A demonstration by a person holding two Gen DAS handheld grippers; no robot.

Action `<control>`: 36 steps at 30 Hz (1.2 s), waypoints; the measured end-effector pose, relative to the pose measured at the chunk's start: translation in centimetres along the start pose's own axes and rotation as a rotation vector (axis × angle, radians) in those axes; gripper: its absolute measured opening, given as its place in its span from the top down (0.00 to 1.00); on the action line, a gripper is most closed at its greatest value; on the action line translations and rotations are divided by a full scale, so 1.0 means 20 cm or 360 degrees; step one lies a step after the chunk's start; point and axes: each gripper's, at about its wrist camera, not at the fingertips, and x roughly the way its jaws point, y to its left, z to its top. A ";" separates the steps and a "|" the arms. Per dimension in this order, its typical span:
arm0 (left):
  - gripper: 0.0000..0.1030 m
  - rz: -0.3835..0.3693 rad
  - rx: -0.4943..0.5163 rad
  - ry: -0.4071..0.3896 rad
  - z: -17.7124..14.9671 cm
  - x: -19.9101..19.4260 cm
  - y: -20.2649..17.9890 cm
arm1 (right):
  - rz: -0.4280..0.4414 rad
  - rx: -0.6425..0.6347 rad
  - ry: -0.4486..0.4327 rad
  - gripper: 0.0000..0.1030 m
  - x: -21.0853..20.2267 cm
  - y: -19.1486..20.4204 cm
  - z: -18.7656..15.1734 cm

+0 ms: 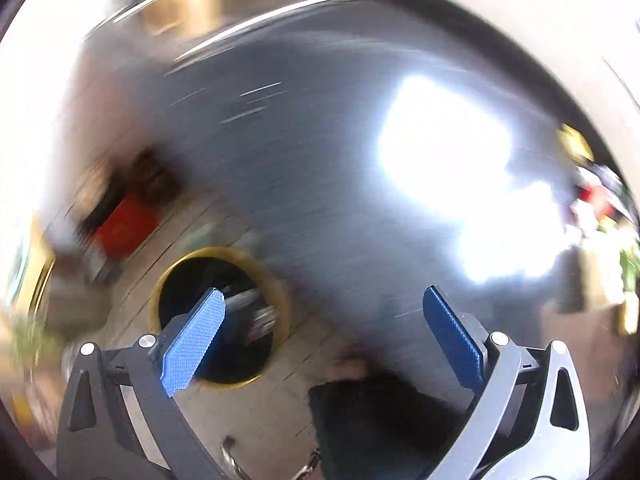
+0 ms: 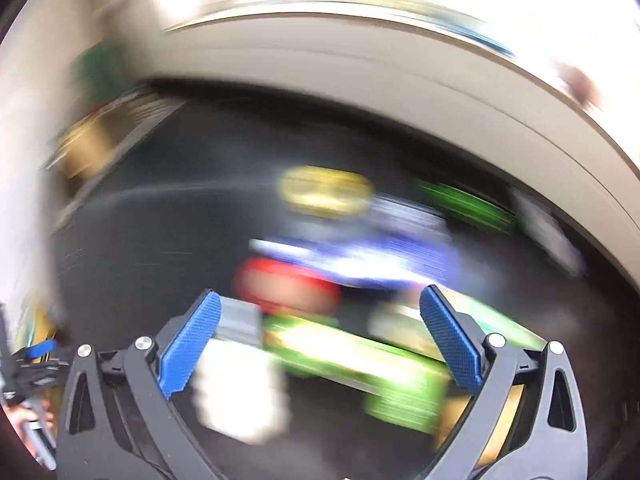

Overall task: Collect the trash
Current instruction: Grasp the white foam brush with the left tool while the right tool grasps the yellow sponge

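Both views are badly blurred. In the left wrist view my left gripper point(image 1: 323, 296) is open with nothing between its blue pads point(image 1: 192, 344). Below its left finger stands a round bin point(image 1: 276, 280) with a yellow rim and a dark inside that holds some pale scraps. In the right wrist view my right gripper point(image 2: 320, 296) is open over a dark table point(image 2: 132, 264). Under it lie a green box point(image 2: 360, 356), a white item point(image 2: 240, 392), a red item point(image 2: 288, 284), a blue-white wrapper point(image 2: 380, 260), a yellow item point(image 2: 326, 190) and a green item point(image 2: 468, 202). Neither gripper touches them.
The bin stands on a plank floor point(image 1: 248, 408) beside the dark table top point(image 1: 320, 152), which carries a strong glare. A red object point(image 1: 124, 228) lies left of the bin. A dark sleeve or garment point(image 1: 380, 420) shows at the bottom. A pale wall edge point(image 2: 400, 92) runs behind the table.
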 end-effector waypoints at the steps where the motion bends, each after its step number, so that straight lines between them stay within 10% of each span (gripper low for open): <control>1: 0.07 -0.0040 0.0072 -0.0001 0.03 0.00 -0.10 | -0.0093 0.0116 0.0024 0.07 -0.03 -0.21 -0.06; 7: 0.06 -0.0269 0.0454 0.0020 0.13 -0.01 -0.78 | -0.0399 0.0683 0.0142 0.07 -0.15 -0.91 -0.51; 13: 0.07 -0.0325 0.0704 0.0025 0.09 0.02 -1.28 | -0.0296 0.1038 0.0205 0.07 -0.07 -0.96 -0.70; 22: 0.06 -0.0090 0.0776 0.0154 0.05 0.22 -1.33 | -0.0285 0.1114 0.0279 0.07 0.18 -0.74 -0.53; 34: 0.05 -0.0082 0.0787 0.0122 0.05 0.25 -1.35 | -0.0339 0.1008 0.0209 0.05 0.24 -0.65 -0.56; 35: 0.05 -0.0085 0.0789 0.0141 0.06 0.25 -1.33 | -0.0317 0.0949 0.0220 0.06 0.24 -0.63 -0.55; 36: 0.12 -0.0090 0.0773 0.0126 0.08 0.25 -1.33 | -0.0301 0.0891 0.0207 0.27 0.23 -0.61 -0.55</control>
